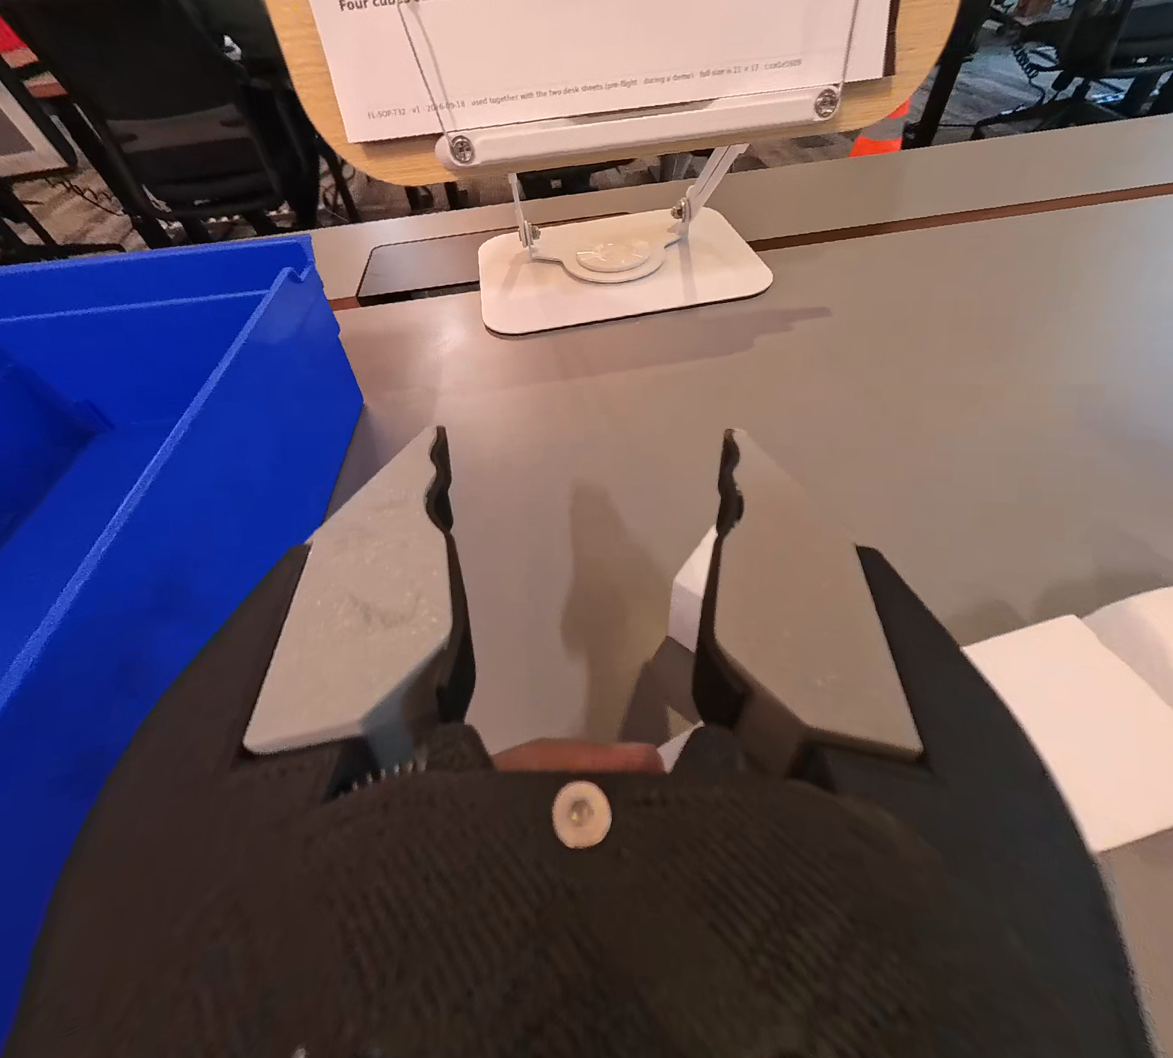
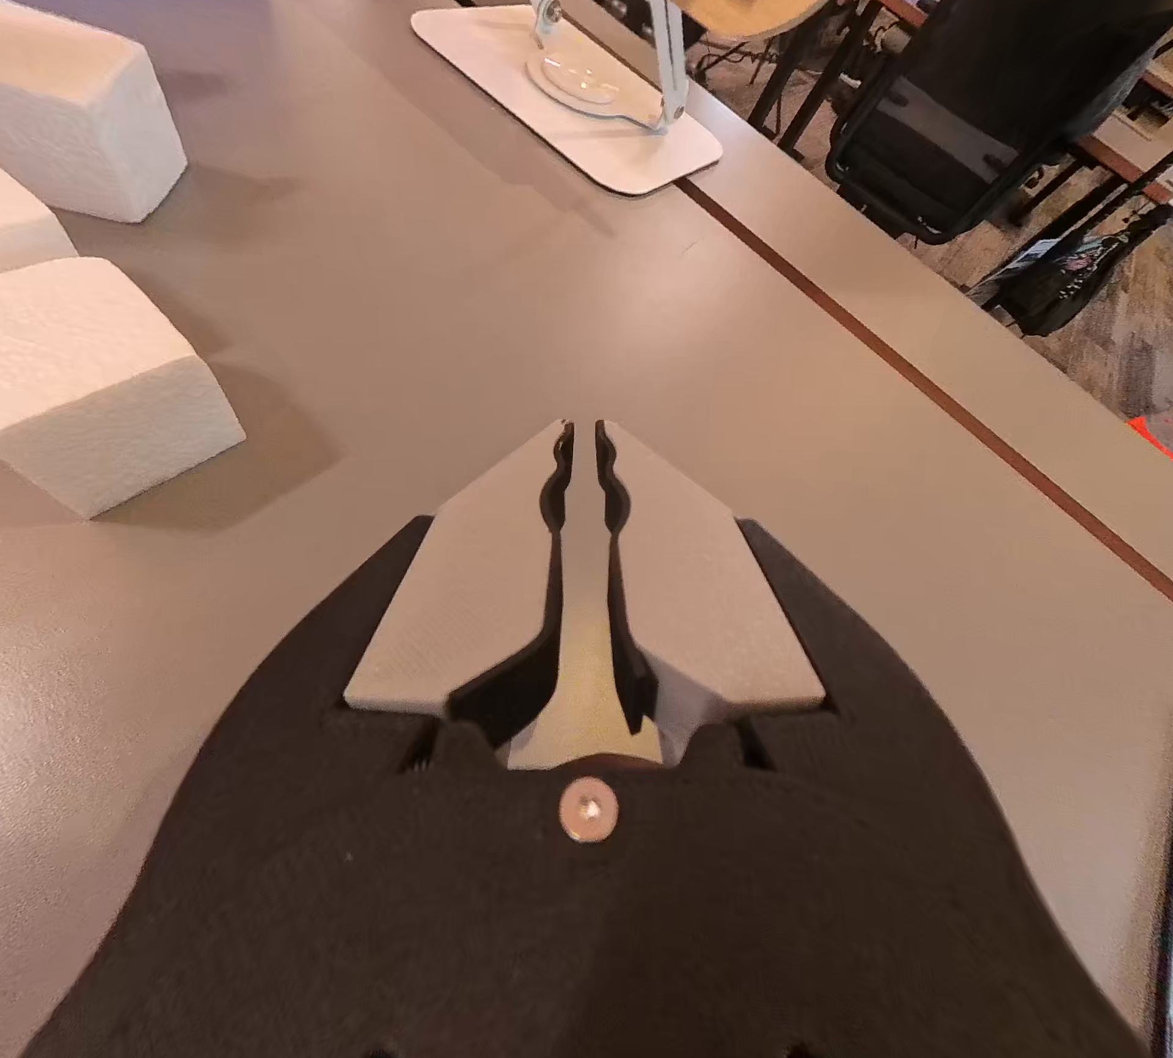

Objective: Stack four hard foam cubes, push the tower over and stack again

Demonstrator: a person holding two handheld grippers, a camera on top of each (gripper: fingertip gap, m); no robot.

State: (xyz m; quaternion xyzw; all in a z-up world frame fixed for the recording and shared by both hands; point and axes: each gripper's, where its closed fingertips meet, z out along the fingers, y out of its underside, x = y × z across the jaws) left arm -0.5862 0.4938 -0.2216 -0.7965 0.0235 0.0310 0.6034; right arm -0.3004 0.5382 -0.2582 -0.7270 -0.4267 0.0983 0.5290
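White foam cubes lie loose on the grey table, none stacked. In the right wrist view one cube (image 2: 82,120) lies at the far left, a second (image 2: 101,380) nearer, and a corner of a third (image 2: 25,221) shows between them at the left edge. My right gripper (image 2: 584,428) is shut and empty, above bare table to the right of the cubes. In the left wrist view my left gripper (image 1: 584,443) is open and empty over the table. A cube (image 1: 1073,729) lies at the right edge, and another cube (image 1: 692,589) peeks out behind the right finger.
A blue plastic bin (image 1: 159,456) stands at the left, close to the left finger. A white stand (image 1: 625,278) holding a wooden board with an instruction sheet (image 1: 590,12) is at the table's far edge. Chairs and desks lie beyond the table. Between my left fingertips and the cube (image 1: 692,589) there is roughly 6 cm.
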